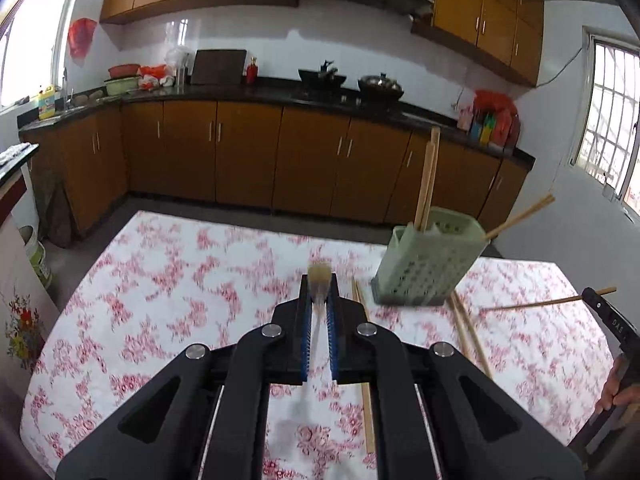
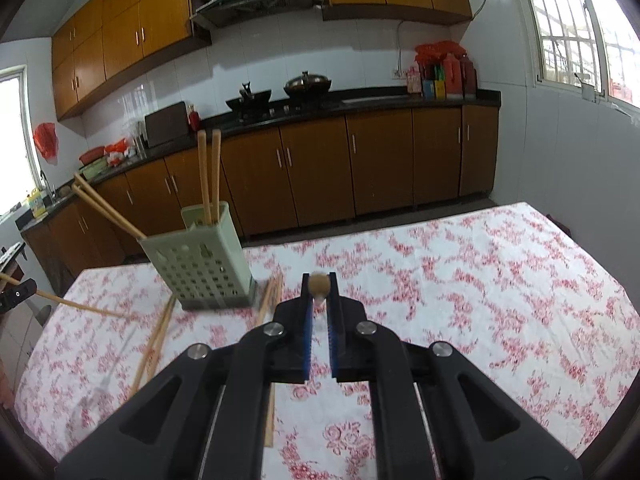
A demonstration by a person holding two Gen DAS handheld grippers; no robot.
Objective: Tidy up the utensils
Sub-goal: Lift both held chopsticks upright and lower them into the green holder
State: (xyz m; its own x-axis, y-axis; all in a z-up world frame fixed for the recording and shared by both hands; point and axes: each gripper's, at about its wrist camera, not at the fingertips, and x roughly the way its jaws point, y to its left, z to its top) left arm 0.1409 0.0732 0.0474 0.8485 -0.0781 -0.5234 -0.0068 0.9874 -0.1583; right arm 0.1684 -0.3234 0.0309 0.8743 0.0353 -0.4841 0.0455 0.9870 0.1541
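A pale green perforated utensil holder [image 1: 428, 264] stands on the flowered tablecloth, with several chopsticks [image 1: 426, 176] upright or leaning in it. It also shows in the right wrist view [image 2: 204, 260]. My left gripper [image 1: 319, 296] is shut on a chopstick seen end-on [image 1: 319, 274], left of the holder. My right gripper [image 2: 319, 294] is shut on another chopstick seen end-on [image 2: 318, 284], right of the holder. Loose chopsticks [image 1: 470, 332] lie on the cloth by the holder's base, and they show in the right wrist view [image 2: 154, 340] too.
The table [image 2: 500, 300] with its red flowered cloth stretches to the right of the holder. Kitchen cabinets and a black counter [image 1: 280, 92] with pots run behind the table. The other gripper's tip [image 1: 608, 316] shows at the right edge, holding a chopstick [image 1: 548, 302].
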